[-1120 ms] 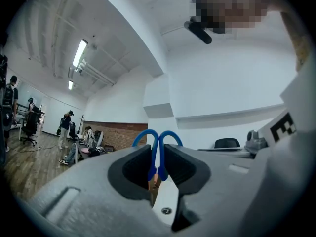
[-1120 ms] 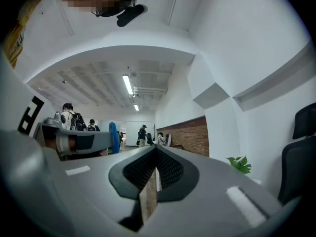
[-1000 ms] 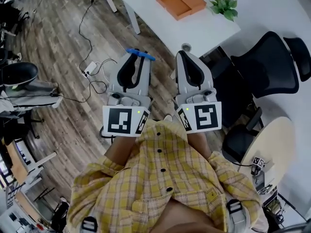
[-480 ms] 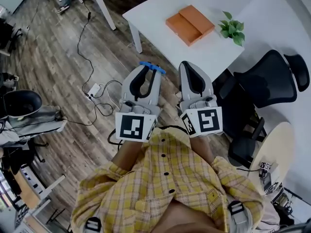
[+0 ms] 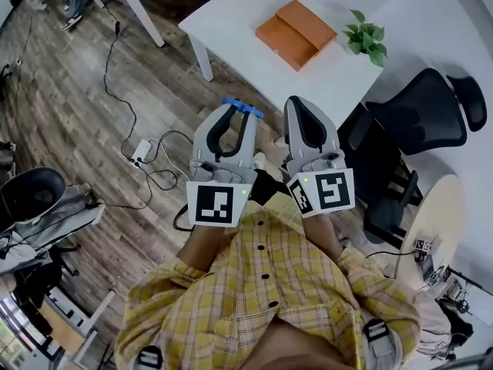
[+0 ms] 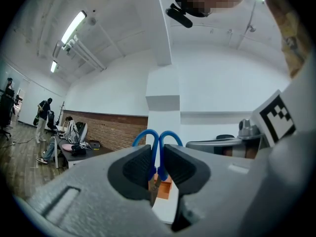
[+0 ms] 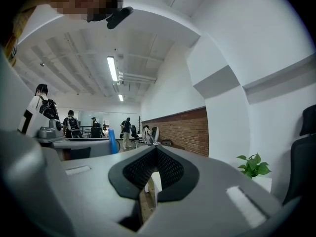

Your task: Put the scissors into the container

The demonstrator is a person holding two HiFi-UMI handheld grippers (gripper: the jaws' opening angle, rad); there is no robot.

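Note:
Blue-handled scissors (image 5: 242, 108) stick out sideways from the tip of my left gripper (image 5: 233, 112), which is shut on them. In the left gripper view the two blue handle loops (image 6: 158, 141) rise above the pads and the blades are pinched between them. My right gripper (image 5: 297, 103) is held level beside the left one, shut with nothing in it; its pads meet at the tips (image 7: 156, 154). The orange container (image 5: 296, 33) lies on the white table (image 5: 231, 21) ahead of both grippers, and a piece of it (image 6: 163, 187) shows below the left gripper's pads.
A small potted plant (image 5: 367, 40) stands on the table to the right of the container. Black office chairs (image 5: 422, 114) are at the right. A power strip and cables (image 5: 141, 151) lie on the wooden floor at the left. People stand far back in the room.
Both grippers, the left with the scissors, have moved forward over the floor. The white table with the orange container now sits lower in the head view, nearer to them.

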